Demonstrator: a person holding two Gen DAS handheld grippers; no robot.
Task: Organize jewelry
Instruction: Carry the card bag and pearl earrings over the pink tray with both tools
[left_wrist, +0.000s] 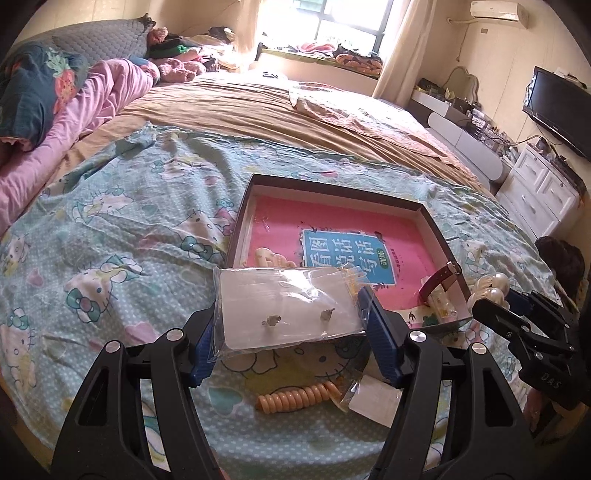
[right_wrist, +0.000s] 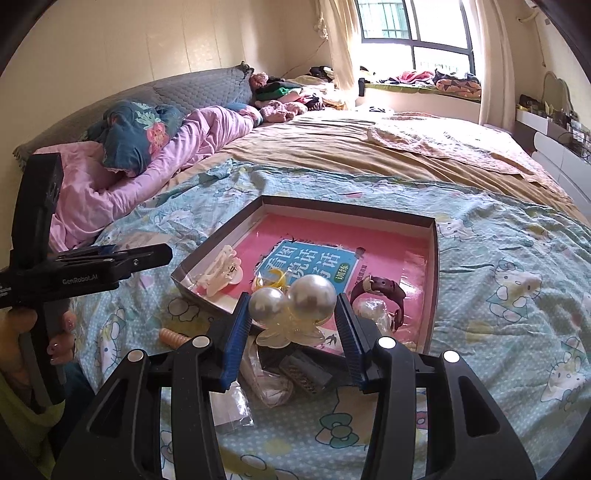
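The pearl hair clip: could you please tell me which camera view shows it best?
The right wrist view: the pearl hair clip sits large and central, held between the right gripper fingers. The left wrist view shows only its pearls at the edge, beyond the box.

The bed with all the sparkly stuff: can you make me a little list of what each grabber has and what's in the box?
left gripper: shut on clear earring bag
right gripper: shut on pearl hair clip
shallow box: holds white claw clip, maroon watch, pink book
outside box, on blanket: peach coil hair tie
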